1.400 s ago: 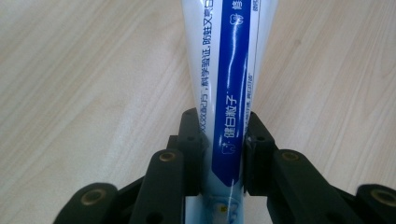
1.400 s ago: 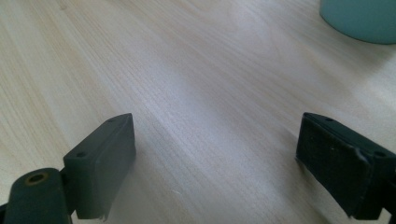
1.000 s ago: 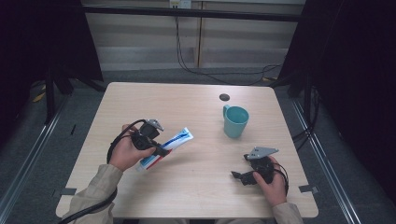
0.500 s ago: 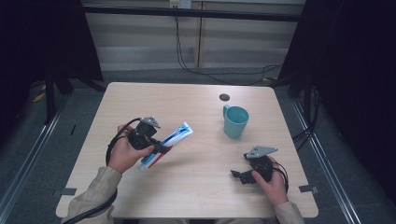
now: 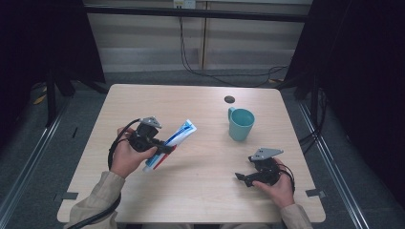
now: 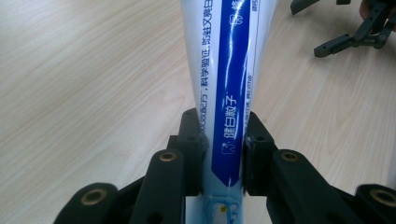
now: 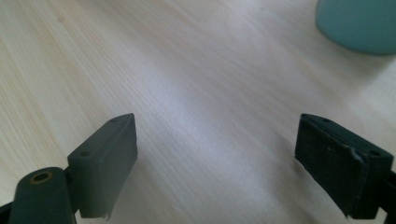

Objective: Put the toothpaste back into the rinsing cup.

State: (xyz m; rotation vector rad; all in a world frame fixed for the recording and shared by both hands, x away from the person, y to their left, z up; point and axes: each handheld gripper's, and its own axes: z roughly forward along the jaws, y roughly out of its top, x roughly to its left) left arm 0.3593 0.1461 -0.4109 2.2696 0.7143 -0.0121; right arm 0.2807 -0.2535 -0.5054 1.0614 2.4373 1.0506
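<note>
From the high view, the pale wood-grain counter [image 5: 200, 200] carries a teal ceramic mug [image 5: 240, 123], which serves as the landmark. Well to the left of the mug, the left tongs [image 5: 165, 148] are clamped on a white, blue and red toothpaste tube [image 5: 171, 144], which is lifted at a slant with its white flat end pointing up toward the mug. The person's left hand [image 5: 125, 157] grips the tool body there. Below and a little to the right of the mug, near the counter's front edge, the right tongs [image 5: 242, 179] rest in the right hand [image 5: 278, 187], jaws apart with nothing between them. A small dark round disc [image 5: 229, 99] lies just beyond the mug.

In the left gripper view, the two black jaws press on either side of the tube [image 6: 224, 93], whose blue stripe with white characters runs away from the camera above the counter [image 6: 84, 93]. The right tongs [image 6: 327, 28] show at the upper right corner, open.

In the right gripper view, the jaws stand wide apart over bare counter [image 7: 210, 116], with the mug [image 7: 357, 23] at the upper right.
</note>
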